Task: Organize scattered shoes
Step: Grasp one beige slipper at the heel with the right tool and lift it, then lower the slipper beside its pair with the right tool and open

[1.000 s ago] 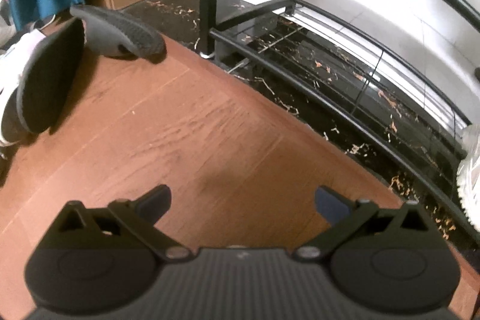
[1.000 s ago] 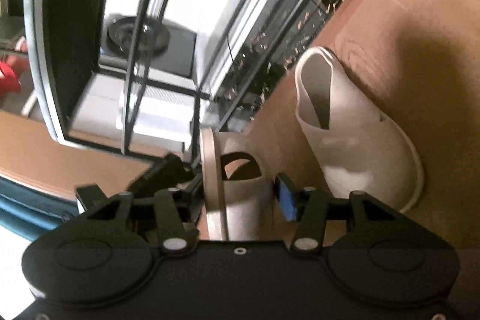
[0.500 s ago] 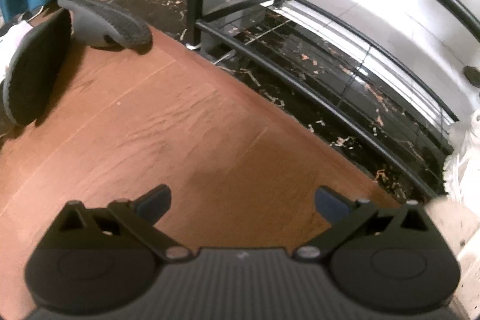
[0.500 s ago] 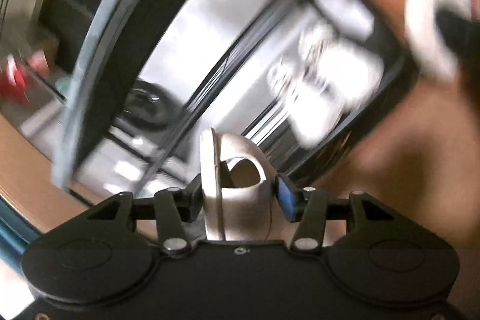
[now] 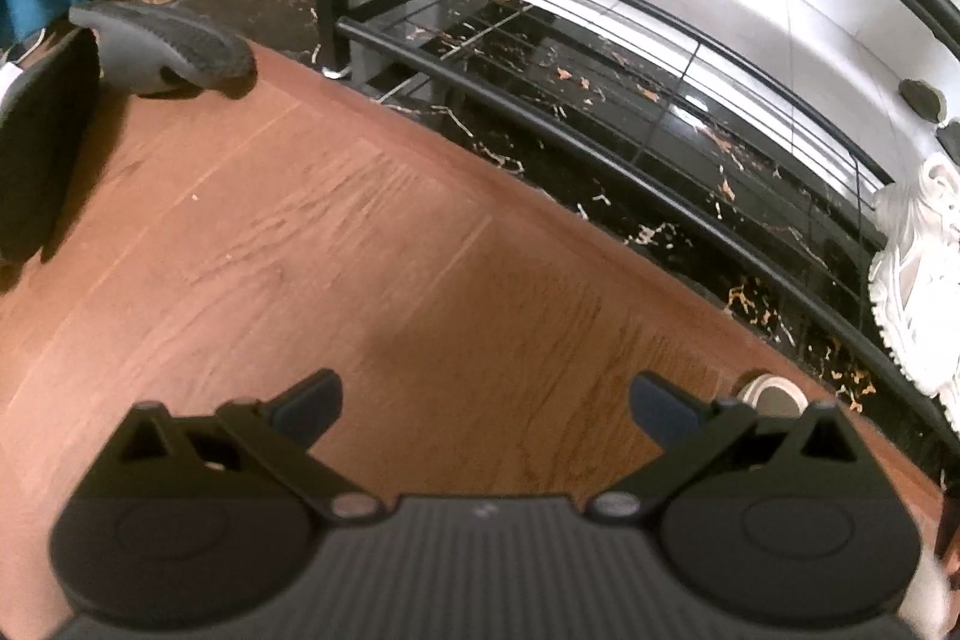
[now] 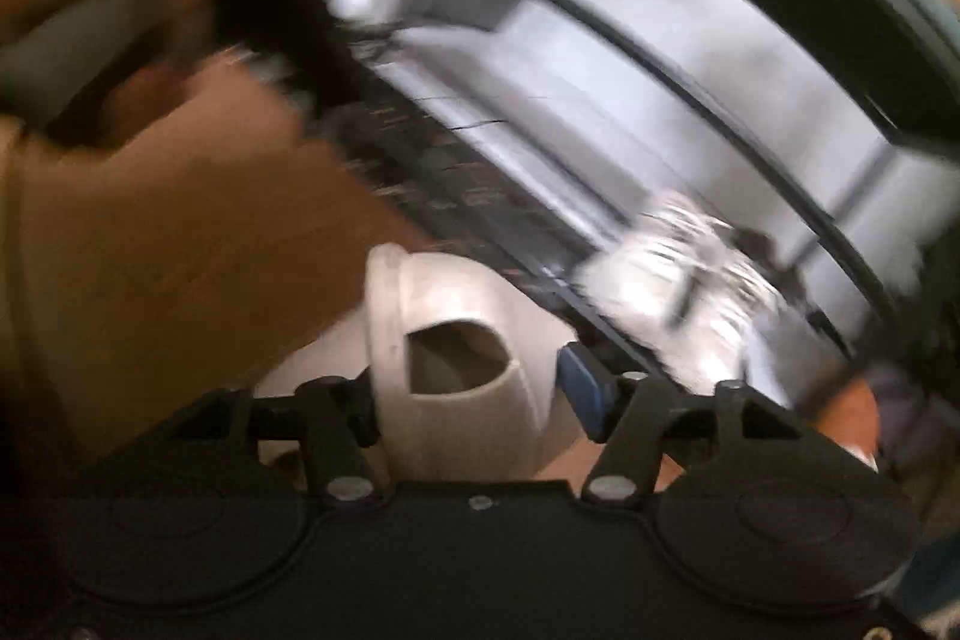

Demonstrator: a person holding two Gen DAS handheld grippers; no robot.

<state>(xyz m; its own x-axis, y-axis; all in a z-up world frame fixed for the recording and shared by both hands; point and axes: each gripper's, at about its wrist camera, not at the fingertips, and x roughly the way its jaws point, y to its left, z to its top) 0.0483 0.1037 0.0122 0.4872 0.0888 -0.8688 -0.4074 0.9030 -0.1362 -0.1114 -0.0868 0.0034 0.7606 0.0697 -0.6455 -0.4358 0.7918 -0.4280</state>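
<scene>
Through my left wrist camera, at the far left edge, a dark shoe sole (image 5: 42,154) stands tilted on its side, and just beside it a grey slipper (image 5: 162,46) lies upside down with its textured sole up, its toe at the border where the wooden floor (image 5: 300,250) meets the black marble strip (image 5: 600,196). My left gripper (image 5: 483,403) hovers over the bare wood with its fingers spread wide and nothing between them. Further right, the black metal shoe rack (image 5: 600,148) runs diagonally along the marble strip, its lower wire shelf bare along most of its visible length. At the right end of that rack a white sneaker (image 5: 918,274) stands with its chunky sole toward me. A small pale rounded rim (image 5: 771,391) peeks out just above my left gripper's right finger; I cannot tell what it is. Through my right wrist camera everything is smeared by blur. On the left a broad brown blur fills the frame, and I cannot tell what it is. My right gripper (image 6: 468,388) has its fingers pressed against a beige slipper (image 6: 456,334), held on its side with the sole toward the left finger and the opening facing me. To the right of it, a white sneaker (image 6: 678,286) sits on the shoe rack (image 6: 600,316), beyond my blue-padded right finger (image 6: 579,382).
</scene>
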